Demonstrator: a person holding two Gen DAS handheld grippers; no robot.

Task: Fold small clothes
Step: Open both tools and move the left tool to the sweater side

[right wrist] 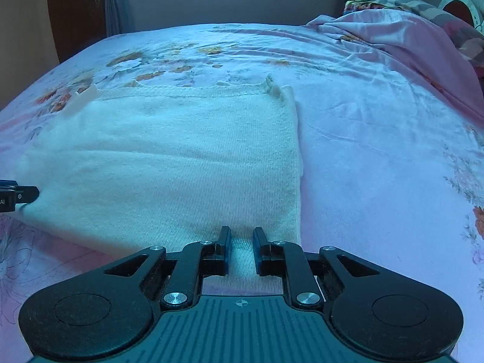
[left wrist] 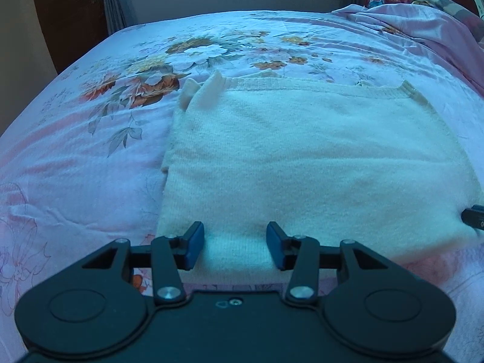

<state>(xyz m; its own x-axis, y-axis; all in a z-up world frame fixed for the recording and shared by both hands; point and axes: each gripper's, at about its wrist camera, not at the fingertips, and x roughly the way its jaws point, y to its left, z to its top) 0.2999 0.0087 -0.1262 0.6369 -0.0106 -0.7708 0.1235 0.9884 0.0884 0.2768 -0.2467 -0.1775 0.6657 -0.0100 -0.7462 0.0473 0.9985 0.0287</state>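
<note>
From my left wrist camera I see the cream knitted garment point(left wrist: 302, 157) lying flat on the bed with the pink floral sheet point(left wrist: 75, 157), already shaped into a tidy rectangle, with what looks like a sleeve or cuff poking up at its far left corner. My left claw point(left wrist: 235, 246) sits at the near hem with its blue pads apart; the hem lies between them, but the pads do not press on it. At the right edge of this view the tip of my right claw shows against the garment's near corner. I judge that at least the side folds are done, since the sides run straight and nothing trails out; a further fold, near hem to far edge, looks to be what is left. I can read no writing here.

From my right wrist camera the same cream knit point(right wrist: 169, 157) fills the left and middle, its right edge straight and doubled. My right claw point(right wrist: 242, 249) stands at the near hem with a narrow gap between its pads; the fabric runs between them, yet I see no pinch. My left claw point(right wrist: 18, 198) enters at the left edge; it bears small pale letters, seemingly "AI", cut off by the frame. A crumpled pink cloth point(right wrist: 393, 36) lies at the far right of the bed.
</note>
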